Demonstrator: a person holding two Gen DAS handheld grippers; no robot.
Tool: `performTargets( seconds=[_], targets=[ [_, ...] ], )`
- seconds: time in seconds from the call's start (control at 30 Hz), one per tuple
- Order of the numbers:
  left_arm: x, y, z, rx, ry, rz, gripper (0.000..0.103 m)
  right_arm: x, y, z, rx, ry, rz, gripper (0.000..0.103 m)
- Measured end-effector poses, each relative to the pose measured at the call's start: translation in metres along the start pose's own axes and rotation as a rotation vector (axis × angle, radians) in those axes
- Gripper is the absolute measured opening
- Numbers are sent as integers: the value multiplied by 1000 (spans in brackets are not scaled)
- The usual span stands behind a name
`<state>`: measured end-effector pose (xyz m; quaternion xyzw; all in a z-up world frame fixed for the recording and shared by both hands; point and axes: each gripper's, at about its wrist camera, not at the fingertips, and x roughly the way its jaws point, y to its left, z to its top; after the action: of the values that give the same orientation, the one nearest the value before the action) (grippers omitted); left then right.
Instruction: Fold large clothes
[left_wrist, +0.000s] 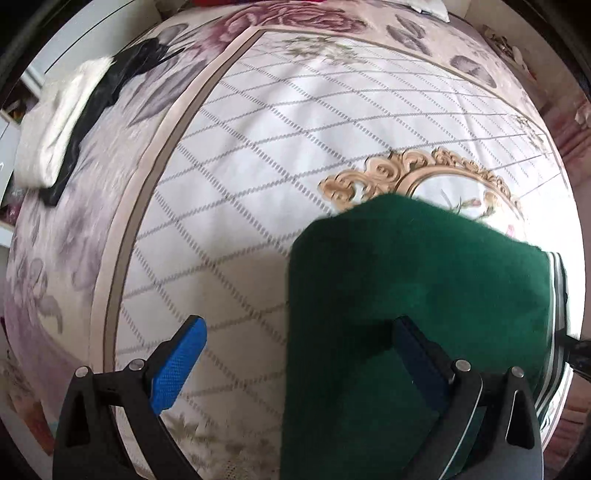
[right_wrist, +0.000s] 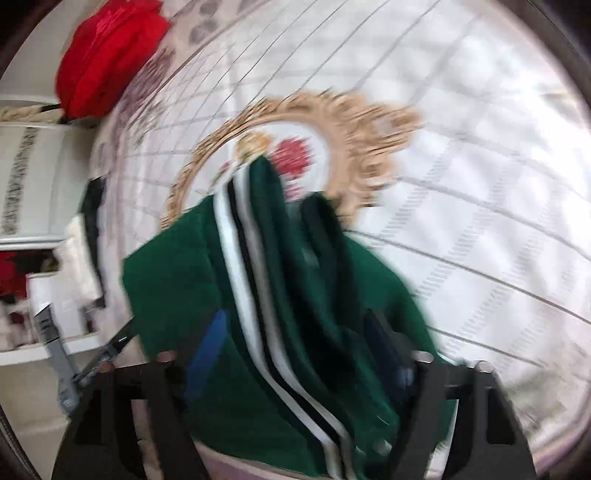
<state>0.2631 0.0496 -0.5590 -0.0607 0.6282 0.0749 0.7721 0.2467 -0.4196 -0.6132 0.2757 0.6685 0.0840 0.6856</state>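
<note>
A dark green garment (left_wrist: 417, 295) with white and black stripes along one edge (left_wrist: 556, 295) lies folded on a white quilted bed cover (left_wrist: 295, 129). My left gripper (left_wrist: 295, 354) is open, its jaws wide apart; the left blue pad (left_wrist: 177, 365) is over bare cover and the right pad (left_wrist: 421, 358) rests over the green cloth. In the blurred right wrist view the garment (right_wrist: 295, 314) bunches between the fingers of my right gripper (right_wrist: 299, 354), striped band (right_wrist: 236, 258) upright. The jaws stand apart around the cloth; whether they pinch it I cannot tell.
A folded white and black pile (left_wrist: 70, 114) lies at the bed's far left. A red garment (right_wrist: 107, 55) sits at the bed's far corner. A gold ornate medallion (left_wrist: 424, 173) is printed on the cover. White furniture (right_wrist: 33, 177) stands beside the bed.
</note>
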Motion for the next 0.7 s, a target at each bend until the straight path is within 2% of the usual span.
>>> performTargets(
  seconds=[0.07,0.1,0.13,0.23,0.3,0.37,0.43,0.5,0.53,0.57,0.6,0.63,0.67,0.7],
  targets=[
    [5,-3,6,17,1,7,103,1,1,6,-3,-18,-19,10],
    [7,-5,7,23,1,-9,103,6,16,10,-16,-46,-52,9],
    [7,-7,7,25,1,-22,103,5,8,11,6,-63,-89,9],
    [3,-13,3,36,0,-11,103,11,-9,11,49,-4,-65,13],
    [-1,-13,-2,27,9,-21,103,5,-5,13,30,1,-55,35],
    [-4,-12,-9,13,12,-34,103,-9,-1,5,-15,3,-112,75],
    [-4,-12,-16,9,13,-26,103,-17,4,-9,-98,-8,-158,87],
    [-2,-12,-23,-1,19,-28,103,4,3,-19,-199,88,-243,87],
    [-1,-12,-25,-4,22,-28,103,21,0,-23,-214,136,-218,65],
    [0,-12,-27,-5,26,-28,103,31,-7,-26,-184,149,-128,50],
    [0,-12,-28,-5,26,-28,103,39,-15,-26,-120,151,-75,46],
    [0,-12,-29,-6,25,-28,103,39,-23,-23,-51,153,12,26],
    [0,-11,-30,-9,26,-34,103,36,-35,-22,47,159,181,20],
    [0,-10,-30,-17,30,-47,103,31,-45,-22,127,146,325,19]
  ],
)
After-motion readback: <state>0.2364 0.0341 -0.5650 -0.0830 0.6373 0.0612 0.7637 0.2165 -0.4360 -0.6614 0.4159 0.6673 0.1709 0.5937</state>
